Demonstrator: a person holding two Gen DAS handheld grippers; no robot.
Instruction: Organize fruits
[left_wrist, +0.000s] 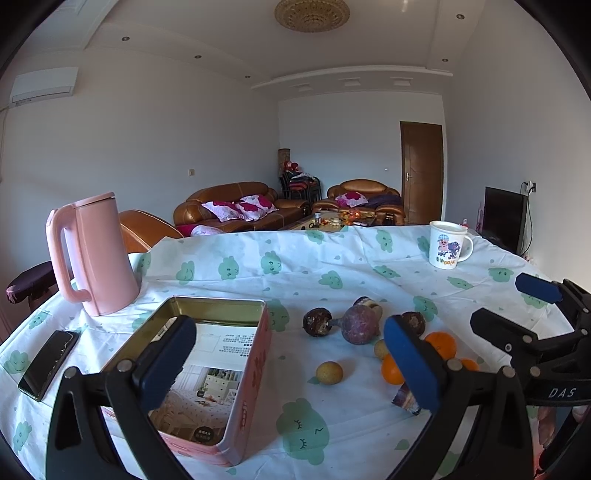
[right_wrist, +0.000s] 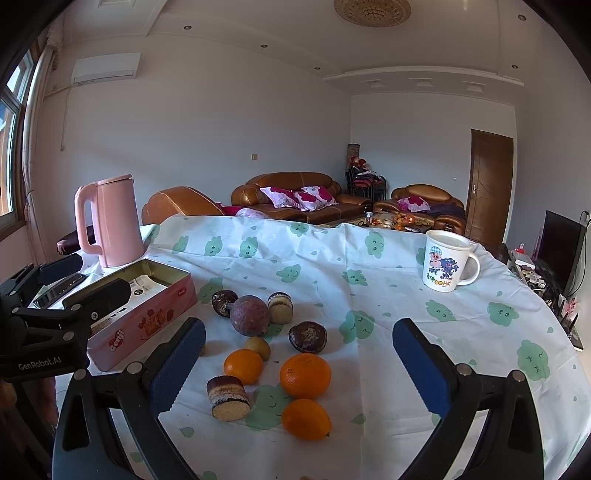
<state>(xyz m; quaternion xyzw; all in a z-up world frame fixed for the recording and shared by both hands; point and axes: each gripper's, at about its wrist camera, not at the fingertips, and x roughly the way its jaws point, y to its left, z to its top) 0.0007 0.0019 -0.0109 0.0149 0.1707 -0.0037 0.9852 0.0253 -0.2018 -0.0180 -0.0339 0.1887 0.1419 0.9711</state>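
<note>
Fruits lie loose on the tablecloth: three oranges (right_wrist: 305, 375), a purple passion fruit (right_wrist: 249, 315), two dark brown fruits (right_wrist: 307, 336), and a small yellowish fruit (left_wrist: 329, 373). An open pink tin box (left_wrist: 207, 373) with a printed sheet inside stands to their left. My left gripper (left_wrist: 291, 365) is open and empty, its left finger over the tin. My right gripper (right_wrist: 299, 365) is open and empty, hovering above the oranges. The right gripper also shows at the right edge of the left wrist view (left_wrist: 513, 310).
Two round layered cakes (right_wrist: 227, 397) lie among the fruit. A pink kettle (left_wrist: 94, 254) stands at the back left, a phone (left_wrist: 48, 363) at the left edge, a cartoon mug (right_wrist: 445, 260) at the back right. The table edge curves away on the right.
</note>
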